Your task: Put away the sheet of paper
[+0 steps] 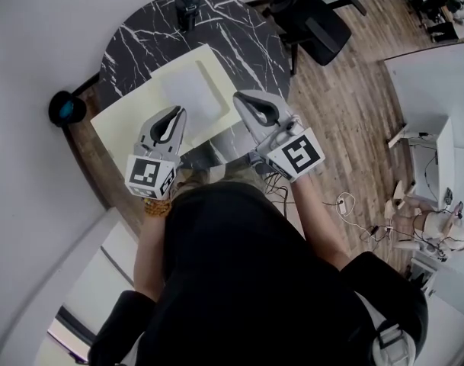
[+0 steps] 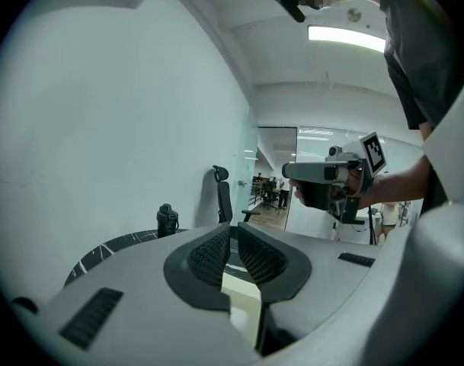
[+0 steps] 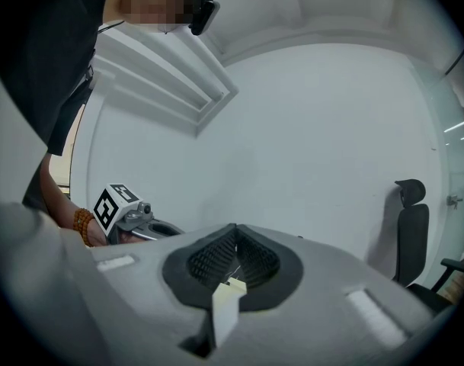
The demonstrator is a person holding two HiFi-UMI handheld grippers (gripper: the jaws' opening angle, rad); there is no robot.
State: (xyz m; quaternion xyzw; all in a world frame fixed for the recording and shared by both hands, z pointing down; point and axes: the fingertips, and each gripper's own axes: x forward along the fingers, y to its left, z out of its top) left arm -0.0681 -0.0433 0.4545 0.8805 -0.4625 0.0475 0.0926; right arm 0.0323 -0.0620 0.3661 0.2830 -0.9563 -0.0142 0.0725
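A white sheet of paper [image 1: 193, 90] lies flat on a larger pale yellow folder [image 1: 129, 124] on the round black marble table [image 1: 239, 40]. Both grippers hover above the table's near edge, held level and apart from the paper. My left gripper [image 1: 177, 111] is over the folder's near part, its jaws shut with nothing between them [image 2: 233, 231]. My right gripper [image 1: 241, 97] hangs just right of the white sheet, also shut and empty [image 3: 236, 231]. Each gripper shows in the other's view: the right one [image 2: 331, 181], the left one [image 3: 121, 212].
A black bottle [image 1: 187, 8] stands at the table's far edge. A black office chair [image 1: 312, 17] sits beyond the table on the right. A round black object [image 1: 67, 109] lies on the floor by the left wall. Cables [image 1: 342, 203] trail on the wooden floor.
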